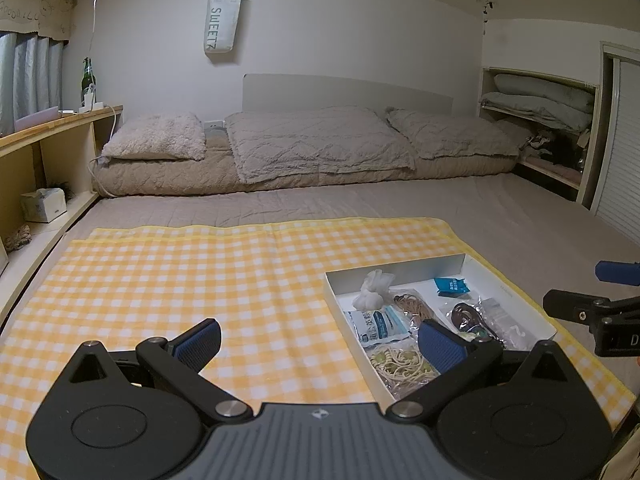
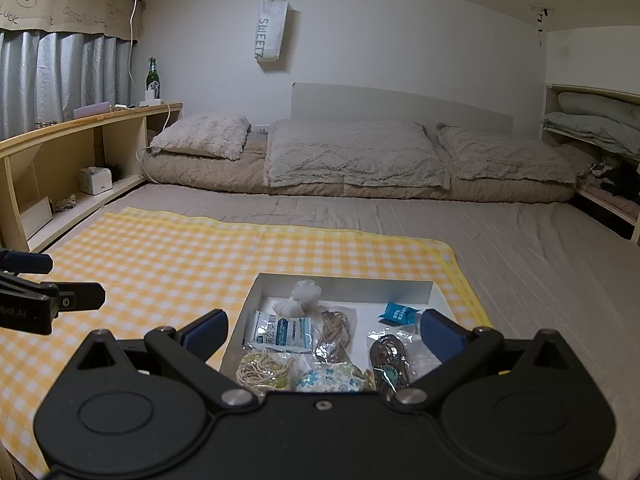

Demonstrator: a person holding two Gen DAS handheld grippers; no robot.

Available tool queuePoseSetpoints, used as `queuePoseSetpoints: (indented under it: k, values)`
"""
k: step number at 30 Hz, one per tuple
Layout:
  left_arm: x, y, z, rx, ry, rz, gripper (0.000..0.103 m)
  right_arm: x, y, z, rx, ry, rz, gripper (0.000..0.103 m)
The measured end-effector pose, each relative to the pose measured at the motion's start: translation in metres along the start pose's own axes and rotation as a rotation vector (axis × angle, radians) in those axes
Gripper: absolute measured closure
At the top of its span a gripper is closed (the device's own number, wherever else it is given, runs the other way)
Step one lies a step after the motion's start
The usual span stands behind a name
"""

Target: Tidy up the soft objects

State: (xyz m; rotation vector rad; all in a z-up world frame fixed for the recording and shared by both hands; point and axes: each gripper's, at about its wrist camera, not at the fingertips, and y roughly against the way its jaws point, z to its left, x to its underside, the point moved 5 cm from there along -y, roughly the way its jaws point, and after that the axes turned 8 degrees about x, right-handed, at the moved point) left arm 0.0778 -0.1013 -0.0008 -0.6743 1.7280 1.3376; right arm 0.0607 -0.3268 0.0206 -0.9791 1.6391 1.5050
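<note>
— Grippers first: how do they stand?

— The left hand-held gripper (image 1: 318, 342) hangs over the yellow-and-white checked cloth (image 1: 180, 276) spread on the bed (image 1: 520, 204), its blue-padded fingers spread wide with nothing between them. The right hand-held gripper (image 2: 322, 330) is just as wide and just as empty, poised right above the shallow white cardboard tray (image 2: 348, 286), which probably puts it in place to reach in.

— And the soft objects?

— All of them lie inside that tray, which sits on the cloth's right-hand part. At the far end rests a white knotted cloth pouch (image 2: 300, 300). Beside it are a white-and-blue printed sachet (image 2: 282, 330) and a clear bag of tan rubber bands (image 2: 334, 328). Nearer the camera lie a bundle of pale yellow string (image 2: 262, 368), a blue-flowered fabric pouch (image 2: 332, 378) and a clear bag holding a dark brown cord (image 2: 390, 354). A small blue foil packet (image 2: 400, 314) lies apart from the rest, towards the tray's right wall.

— Sorted or not?

— One cannot tell. The items crowd and overlap loosely, which suits either a tray about to be emptied onto the cloth or one into which everything has been gathered. The cloth itself carries only the tray.
</note>
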Motion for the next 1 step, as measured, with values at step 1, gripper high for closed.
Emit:
queuePoseSetpoints:
  k: [1]
  values:
    - [0.0, 0.0001, -0.0002, 0.002, -0.001, -0.001, 0.0, 0.0011, -0.0006, -0.0001, 0.001, 0.0, 0.001, 0.0]
